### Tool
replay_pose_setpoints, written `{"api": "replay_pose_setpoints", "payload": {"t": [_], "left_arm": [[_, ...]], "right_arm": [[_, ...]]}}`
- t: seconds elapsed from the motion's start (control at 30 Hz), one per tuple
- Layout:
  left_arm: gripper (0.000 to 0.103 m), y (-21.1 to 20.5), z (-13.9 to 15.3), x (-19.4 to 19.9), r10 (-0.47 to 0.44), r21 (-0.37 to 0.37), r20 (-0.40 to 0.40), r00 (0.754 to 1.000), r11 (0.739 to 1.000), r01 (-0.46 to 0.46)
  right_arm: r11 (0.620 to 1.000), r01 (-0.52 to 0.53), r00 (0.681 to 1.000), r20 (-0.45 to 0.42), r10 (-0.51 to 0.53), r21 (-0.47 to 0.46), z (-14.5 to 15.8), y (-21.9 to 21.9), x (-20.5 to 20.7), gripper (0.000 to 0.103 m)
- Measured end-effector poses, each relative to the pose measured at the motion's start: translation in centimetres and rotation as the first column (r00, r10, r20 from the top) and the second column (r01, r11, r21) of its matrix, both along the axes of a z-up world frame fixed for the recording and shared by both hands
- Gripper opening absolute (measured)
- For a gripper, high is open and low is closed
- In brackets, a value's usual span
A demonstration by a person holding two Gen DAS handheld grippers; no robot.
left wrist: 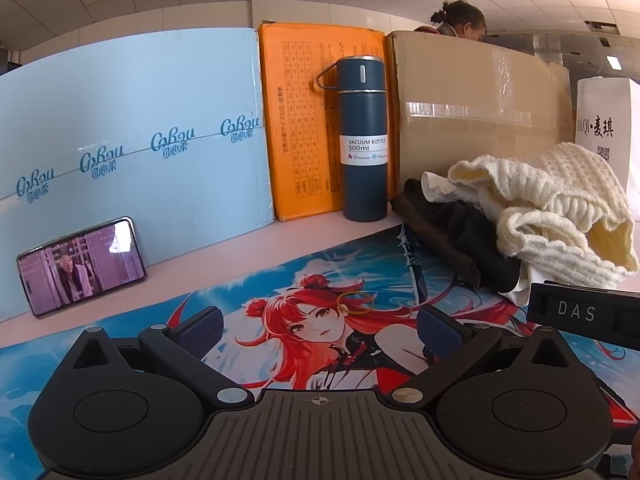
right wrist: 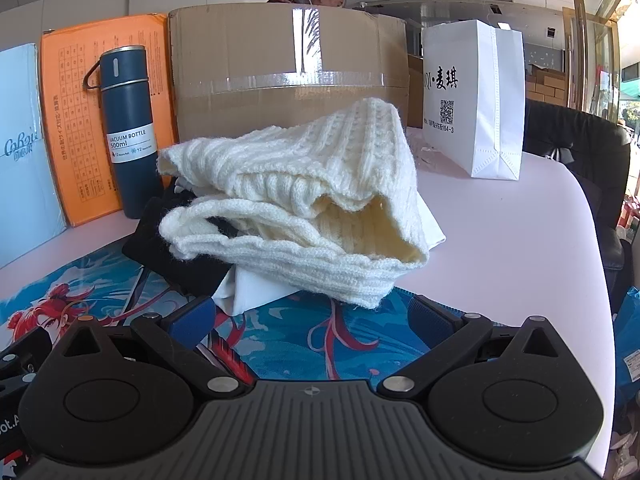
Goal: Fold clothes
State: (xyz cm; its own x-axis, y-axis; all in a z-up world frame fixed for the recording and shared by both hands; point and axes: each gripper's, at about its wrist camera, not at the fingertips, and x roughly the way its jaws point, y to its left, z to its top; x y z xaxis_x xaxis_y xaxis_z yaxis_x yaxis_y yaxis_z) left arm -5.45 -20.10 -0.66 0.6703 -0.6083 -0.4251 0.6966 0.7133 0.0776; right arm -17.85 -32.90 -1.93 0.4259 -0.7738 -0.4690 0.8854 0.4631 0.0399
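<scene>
A pile of clothes lies at the far right of the printed mat [left wrist: 280, 280]: a cream knitted sweater [right wrist: 304, 196] on top, a dark garment [right wrist: 180, 252] and a white garment [right wrist: 256, 288] under it. The sweater [left wrist: 560, 208] and dark garment [left wrist: 452, 240] also show in the left wrist view. My left gripper [left wrist: 320, 330] is open and empty above the mat, left of the pile. My right gripper [right wrist: 312, 318] is open and empty, just in front of the sweater's hem. Part of the right gripper's body [left wrist: 584, 312] shows in the left wrist view.
A blue vacuum bottle [left wrist: 362, 136] stands behind the mat. An orange box [left wrist: 296, 120], a light blue box [left wrist: 128, 128] and a cardboard box [right wrist: 288, 64] line the back. A phone [left wrist: 80, 266] leans at left. A white bag [right wrist: 476, 96] stands at right.
</scene>
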Motion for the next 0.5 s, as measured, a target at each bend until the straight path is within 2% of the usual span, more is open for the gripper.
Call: {"api": "replay_pose_setpoints", "payload": {"t": [0.5], "left_arm": [[0.103,-0.19,-0.07,0.00,-0.003,0.006,-0.005,1.000,1.000,0.003]], "right_arm": [[1.000,0.000,1.000,0.004,0.000,-0.002,0.05,0.03,-0.05,0.103]]}}
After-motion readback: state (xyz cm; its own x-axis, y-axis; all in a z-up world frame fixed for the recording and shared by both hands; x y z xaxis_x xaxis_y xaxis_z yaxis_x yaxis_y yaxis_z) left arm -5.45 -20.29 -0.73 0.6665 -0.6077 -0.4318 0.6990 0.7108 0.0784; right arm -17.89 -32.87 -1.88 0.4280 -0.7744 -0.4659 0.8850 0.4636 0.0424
